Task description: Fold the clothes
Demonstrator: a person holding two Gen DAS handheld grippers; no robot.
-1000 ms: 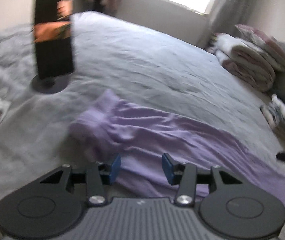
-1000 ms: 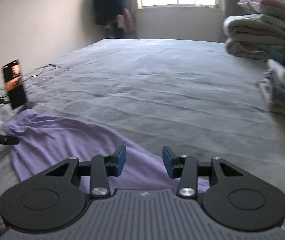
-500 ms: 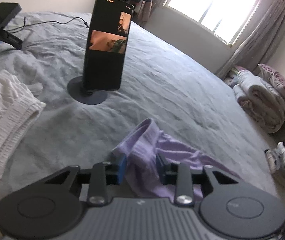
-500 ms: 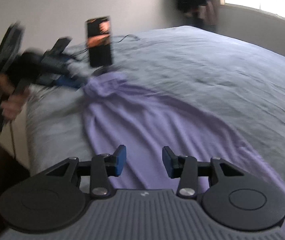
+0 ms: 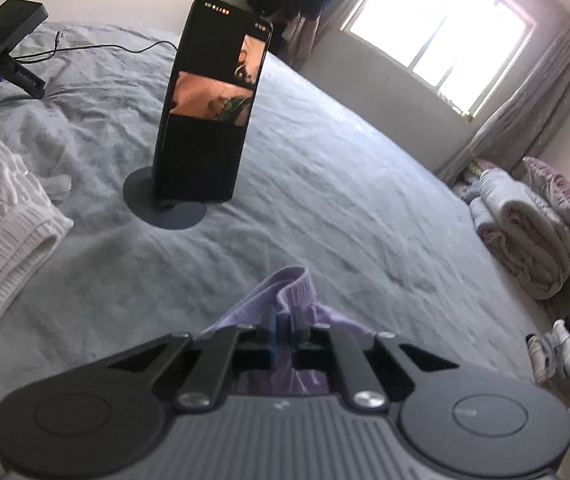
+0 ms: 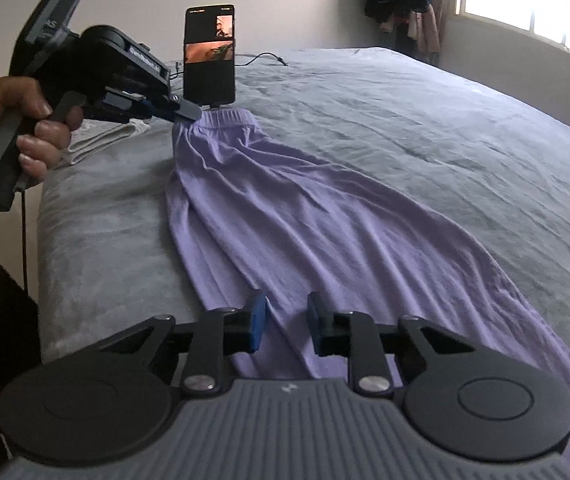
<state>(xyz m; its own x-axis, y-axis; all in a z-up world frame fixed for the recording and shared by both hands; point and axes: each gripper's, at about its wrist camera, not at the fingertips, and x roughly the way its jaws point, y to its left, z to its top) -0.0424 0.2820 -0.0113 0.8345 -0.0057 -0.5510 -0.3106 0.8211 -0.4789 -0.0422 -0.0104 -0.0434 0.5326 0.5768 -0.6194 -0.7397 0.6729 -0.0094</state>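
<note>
Purple trousers point(image 6: 305, 216) lie stretched lengthwise along the near edge of the grey bed point(image 6: 425, 120), waistband end toward the phone on its stand point(image 6: 209, 56). Left gripper point(image 5: 285, 326) is clamped on the elastic waistband point(image 5: 293, 286), lifting that corner slightly, probably to tension or carry the cloth over. Right gripper point(image 6: 283, 326) hangs with jaws apart over the leg portion, holding nothing; likely placed to take a second hold. White garment point(image 5: 1, 216) lies beside the phone.

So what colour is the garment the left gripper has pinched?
Plain lilac garment, no pattern; clearest in the right wrist view.
</note>
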